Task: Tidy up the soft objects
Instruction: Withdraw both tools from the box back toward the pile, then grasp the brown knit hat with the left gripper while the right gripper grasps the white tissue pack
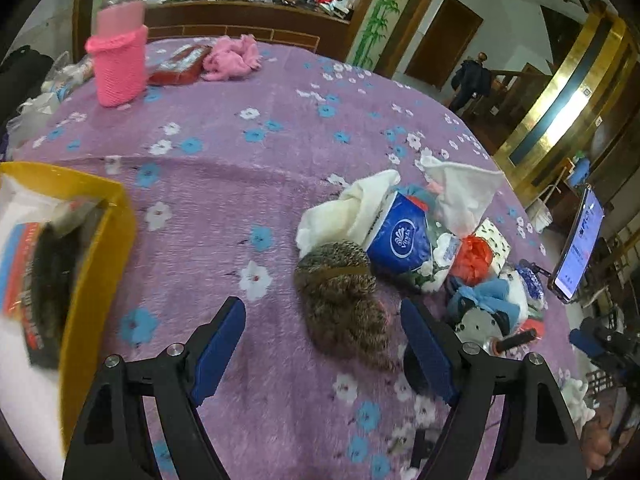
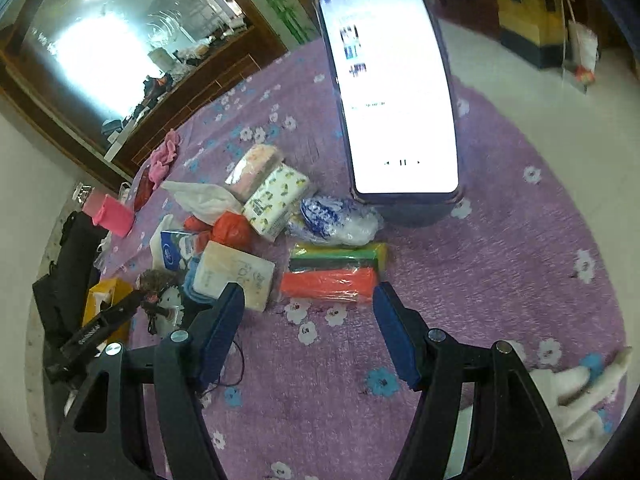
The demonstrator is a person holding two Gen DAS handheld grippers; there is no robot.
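While both grippers hang over the purple flowered tablecloth (image 1: 248, 184), neither holds anything. Left gripper (image 1: 324, 320): jaws spread wide, blue pads (image 1: 218, 354) bare, tips low above the cloth. Brown speckled plush (image 1: 344, 300) lies on the cloth just ahead of the tips, nearer the right-hand finger, not touched by either pad as far as the view shows.

Behind the plush, toward the table's right edge, a heap of soft goods: white cloth (image 1: 352, 208), blue tissue pack (image 1: 400, 236), white tissue (image 1: 460, 192) sticking up, red-orange plastic bag (image 1: 478, 256), light blue fabric (image 1: 488, 294). Yellow box (image 1: 100, 264) sits at the left edge, open side toward the camera, contents blurred. Pink knitted bottle sleeve (image 1: 118, 66) stands upright near the far edge, with a red packet (image 1: 180, 66) and pink fabric (image 1: 234, 58) beside it.

Right gripper (image 2: 308, 312): jaws likewise released, nothing between them. Just ahead of its tips lies a clear-wrapped pack of coloured sponges (image 2: 334, 272), orange, black, green and yellow layers. A cream packet (image 2: 236, 274) lies just left of it, close to the left finger. Farther on: patterned tissue pack (image 2: 276, 200), blue-and-white bag (image 2: 336, 218). A phone (image 2: 394, 92) stands propped upright, screen lit, toward the far edge. White cloth (image 2: 576, 392) at the near right edge.
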